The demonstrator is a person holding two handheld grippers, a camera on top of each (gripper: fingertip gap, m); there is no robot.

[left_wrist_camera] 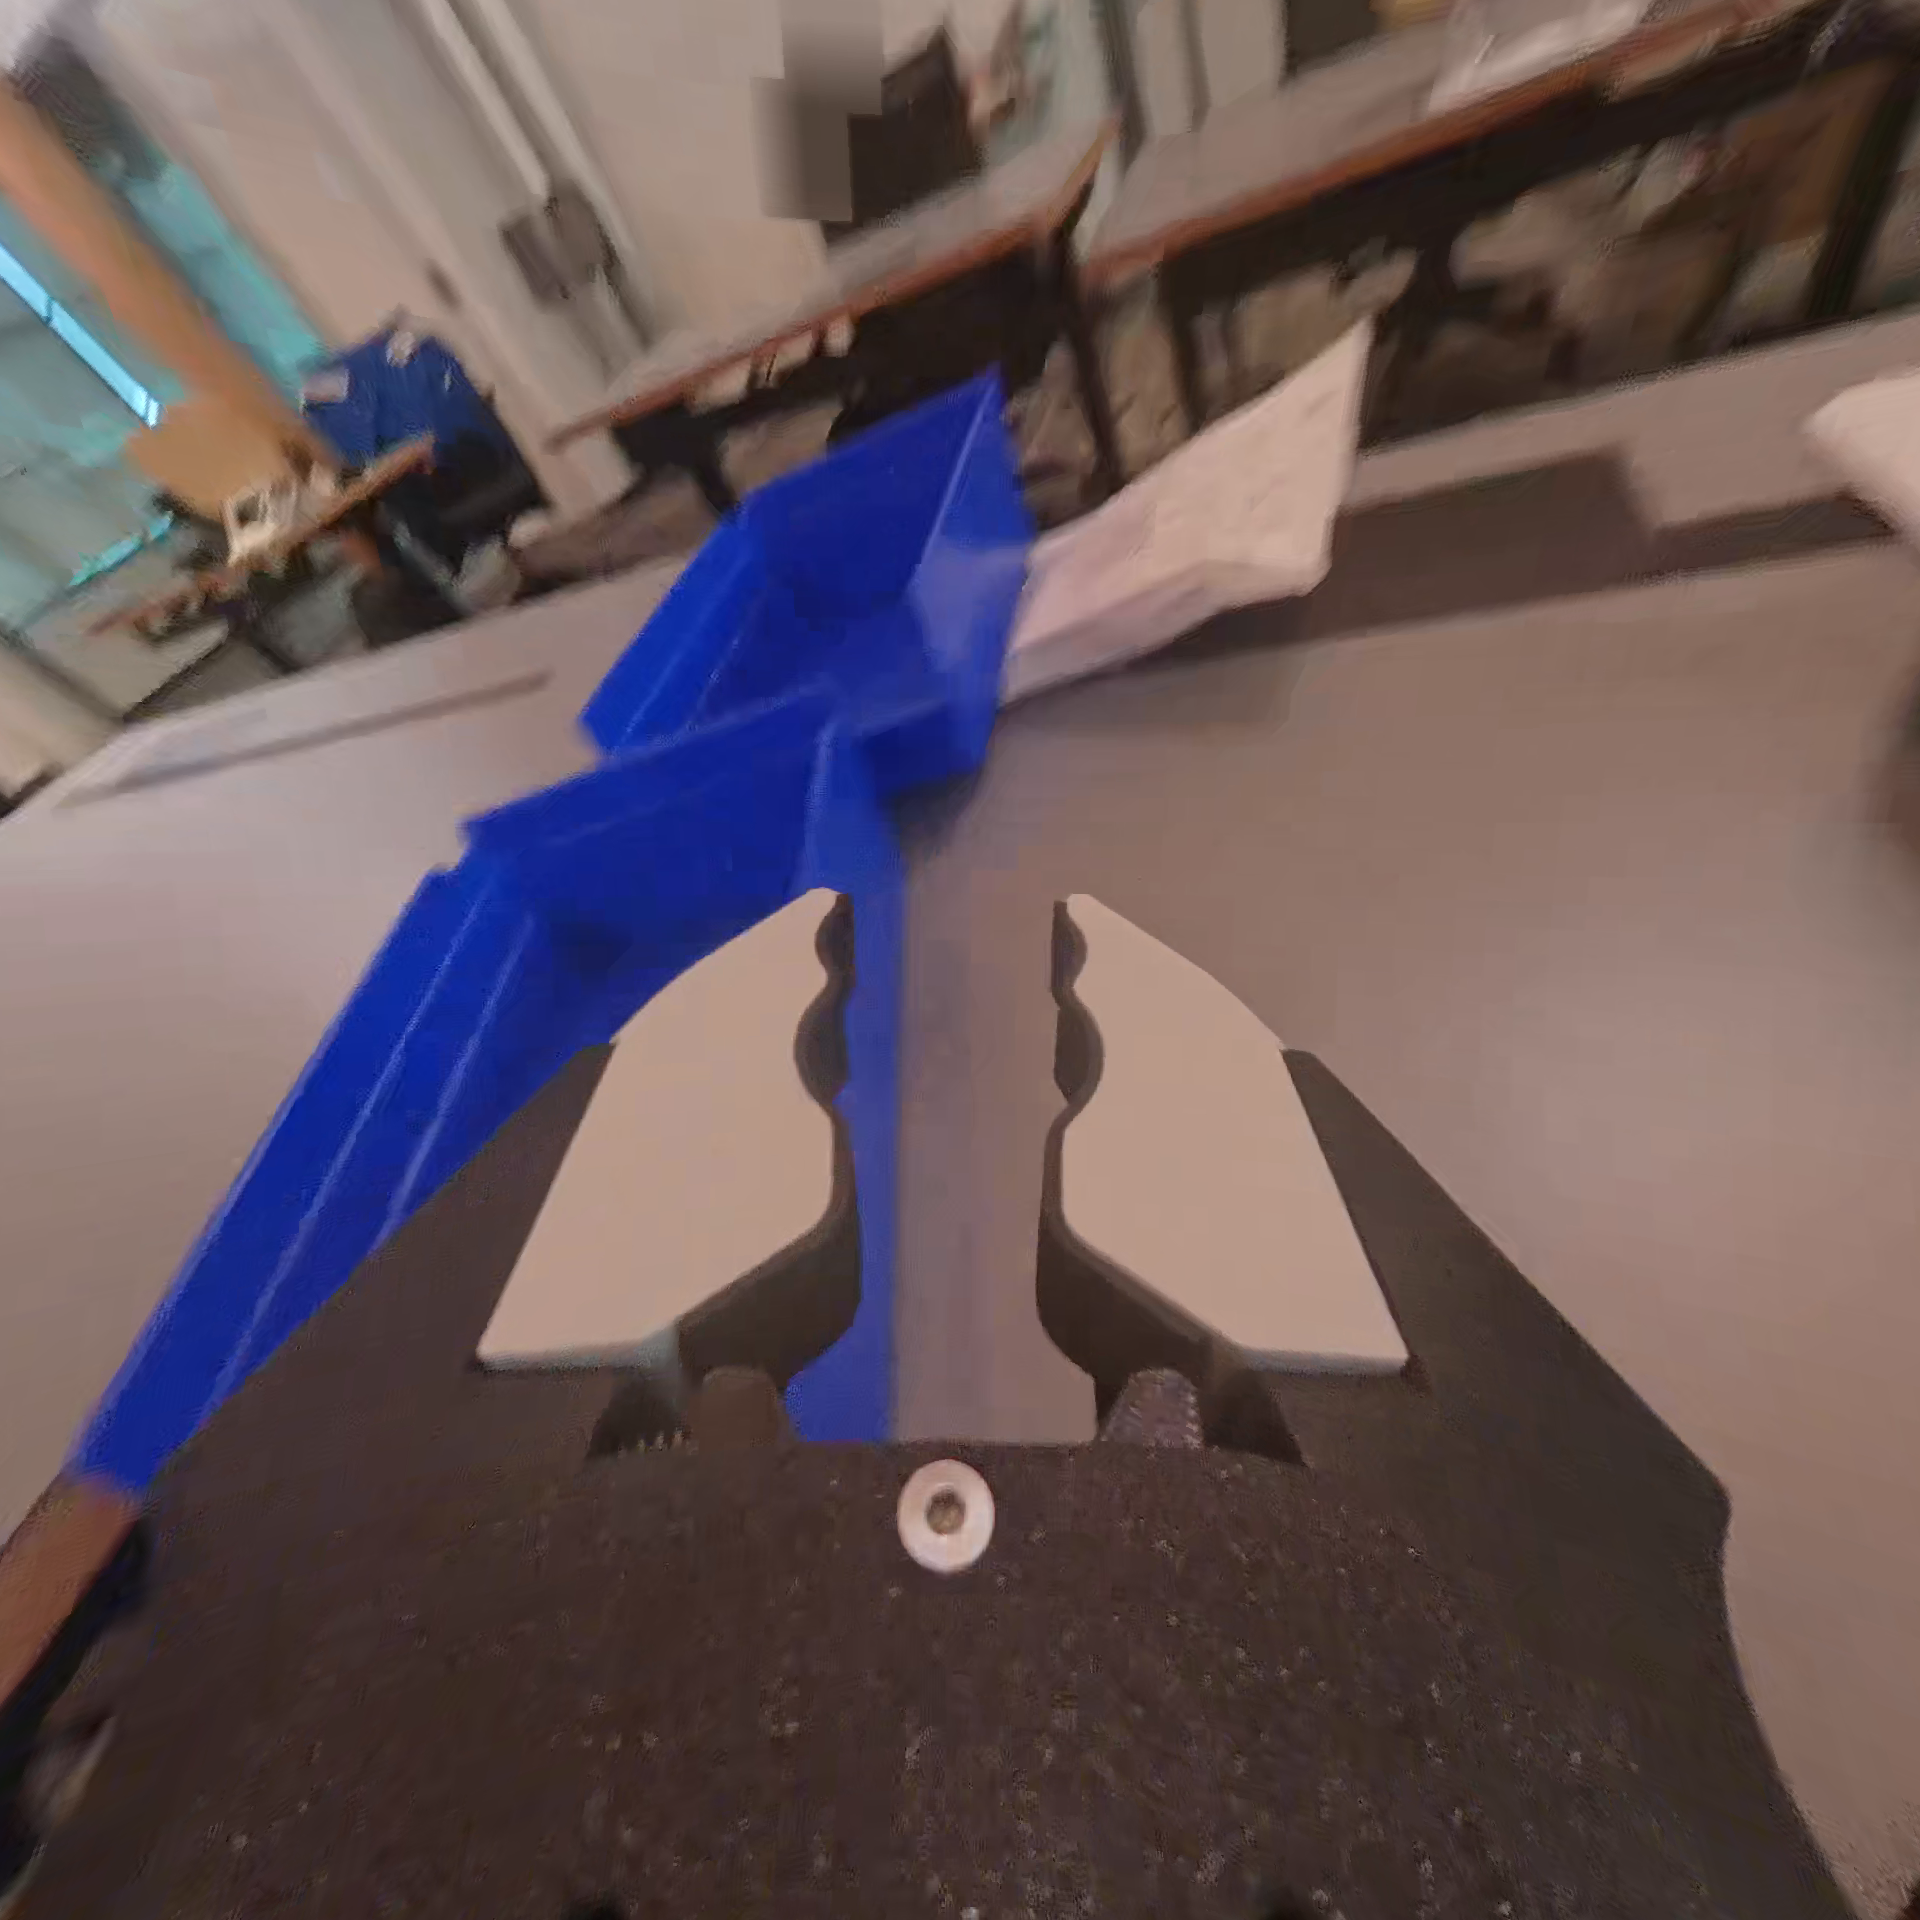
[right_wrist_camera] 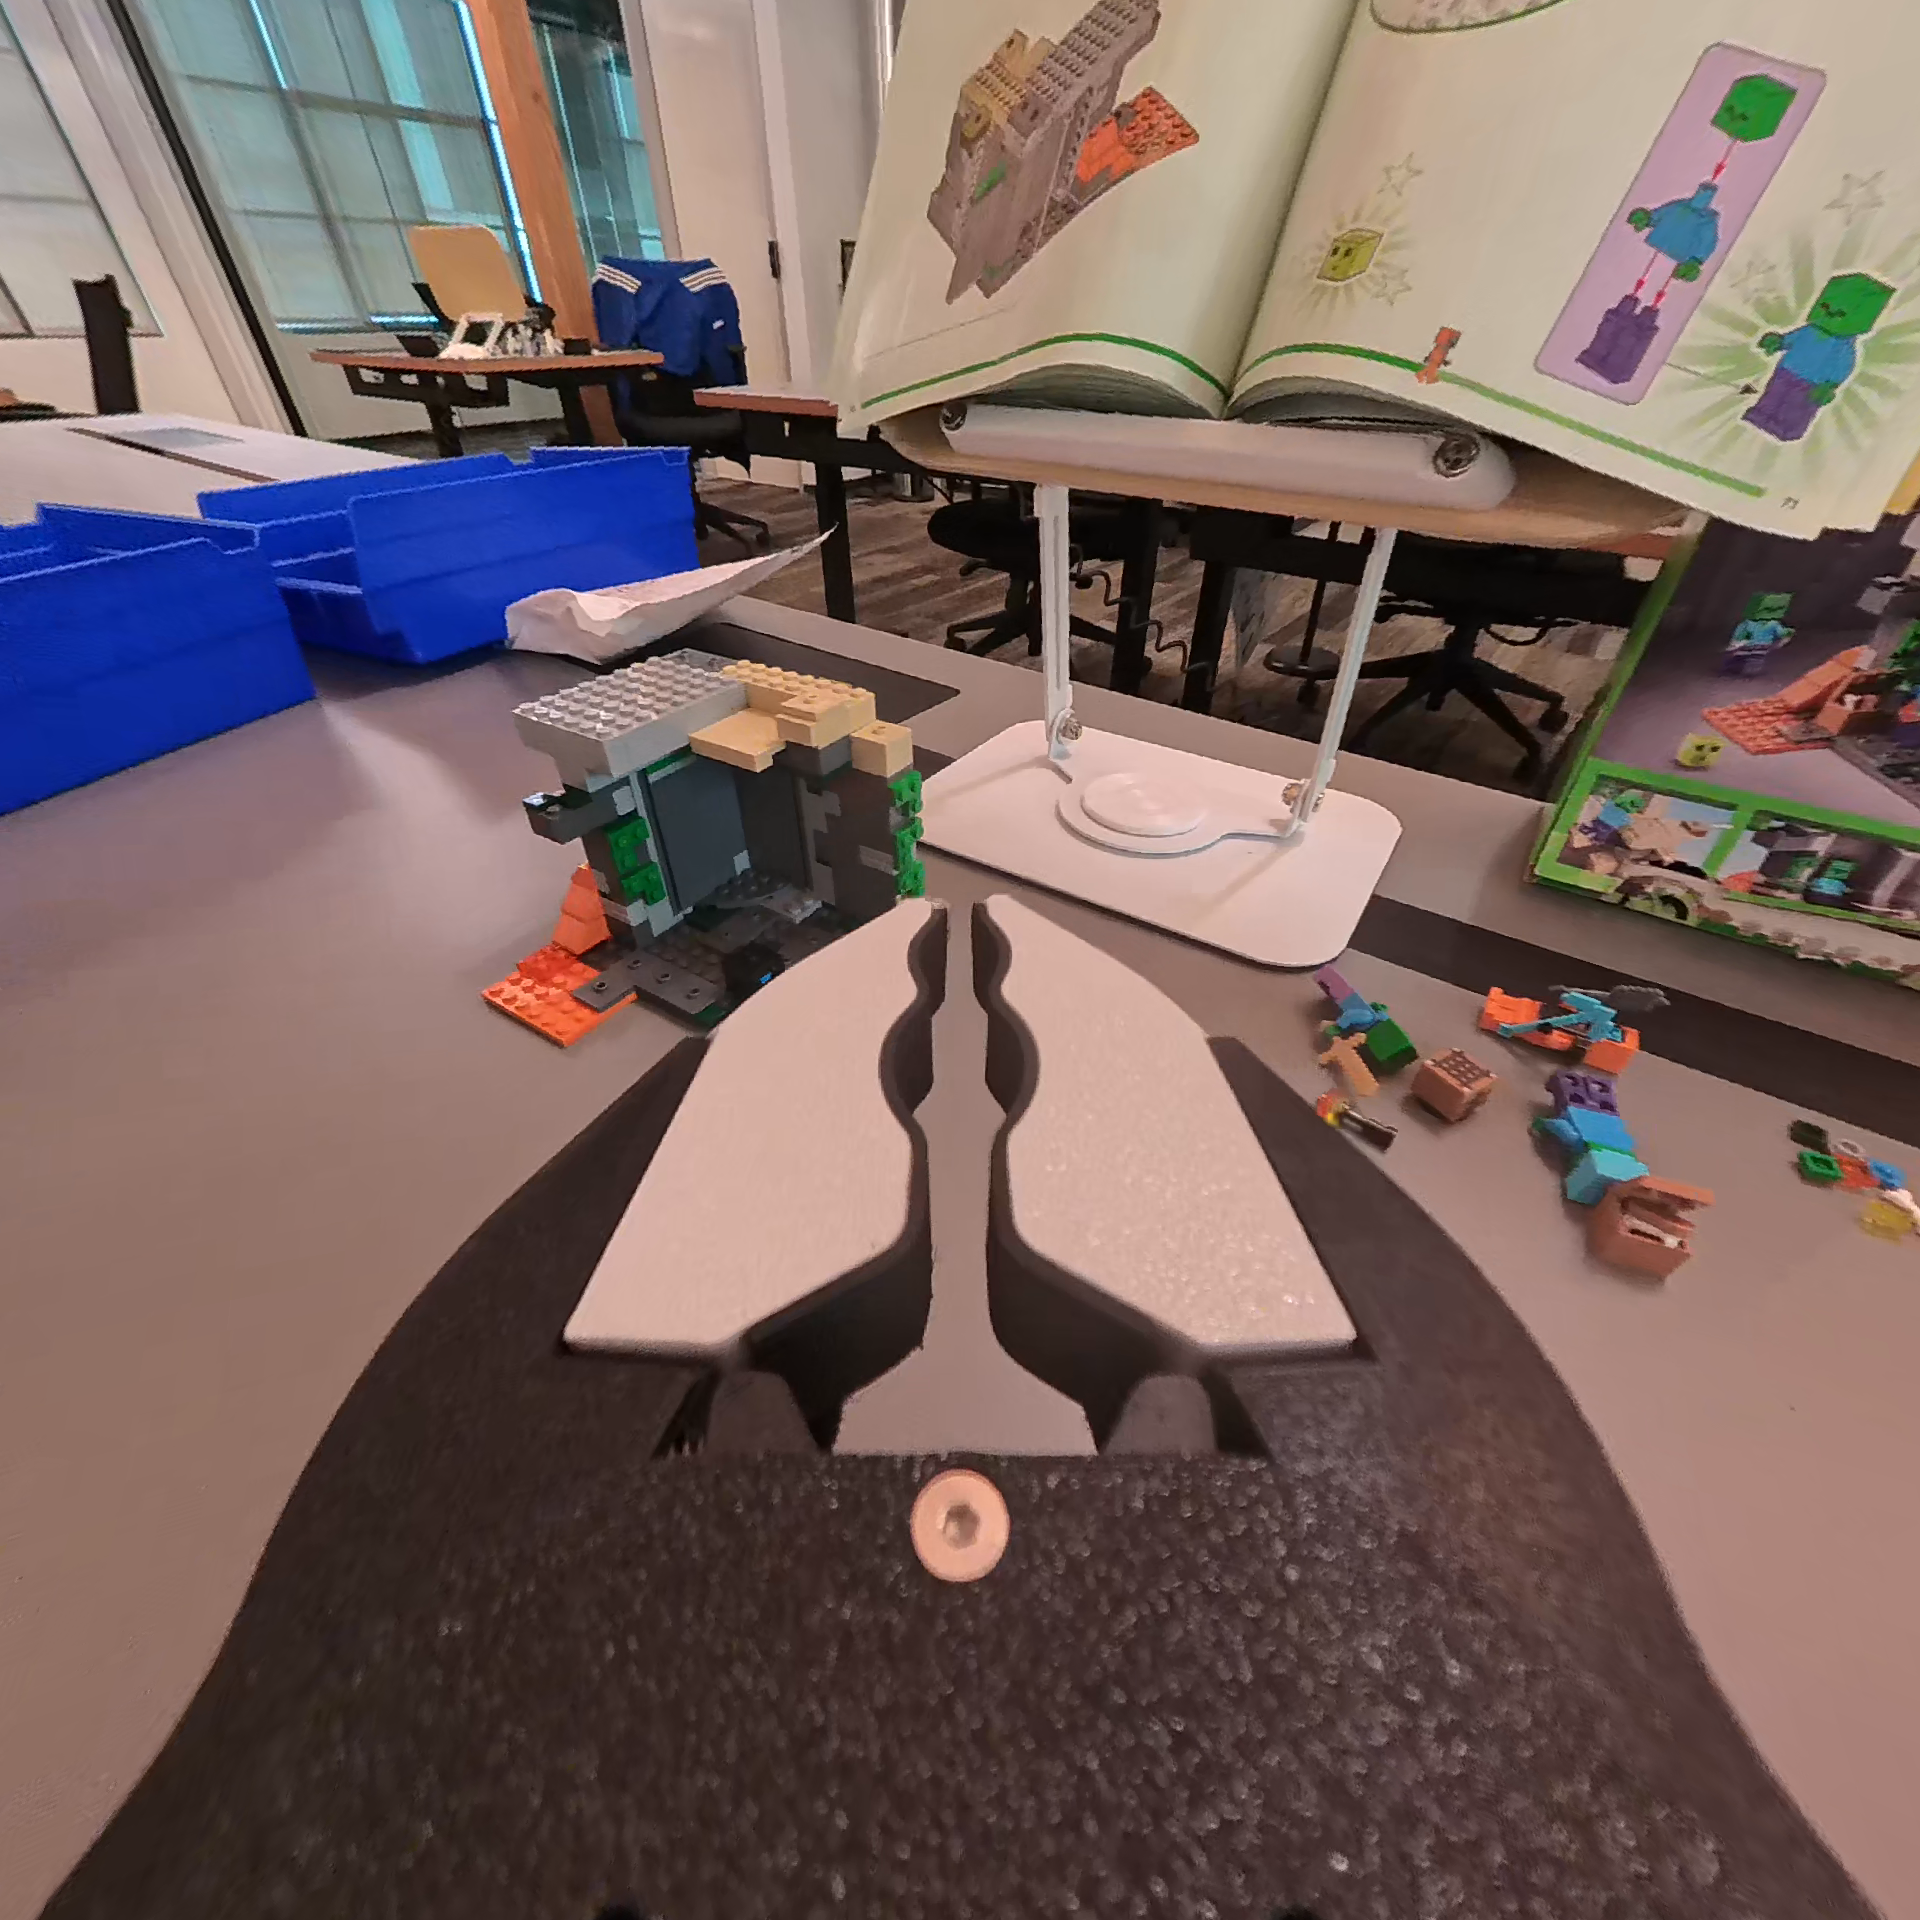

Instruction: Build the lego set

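The toy-brick cave house (right_wrist_camera: 717, 821) of grey, tan and green bricks stands part-built on the grey table (right_wrist_camera: 260, 1039) — loose little brick pieces (right_wrist_camera: 1558, 1091) lie beside it. The left hand-held gripper (left_wrist_camera: 951, 914) is spread apart with nothing in it, next to blue plastic bins (left_wrist_camera: 727, 727). The right hand-held gripper (right_wrist_camera: 958, 920) is almost closed and holds nothing.

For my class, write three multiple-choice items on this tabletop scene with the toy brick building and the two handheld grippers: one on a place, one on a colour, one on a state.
1. Where does the brick building stand, seen from the right wrist?
A. left of the white book stand
B. inside a bin
C. on the box

2. What colour are the bins?
A. red
B. blue
C. green

3. How do the left gripper fingers stand?
A. apart, holding nothing
B. clamped on a brick
C. clamped on paper

Answers: A, the stand's base lies to its right; B, both views show blue; A, grey table shows between the fingers.
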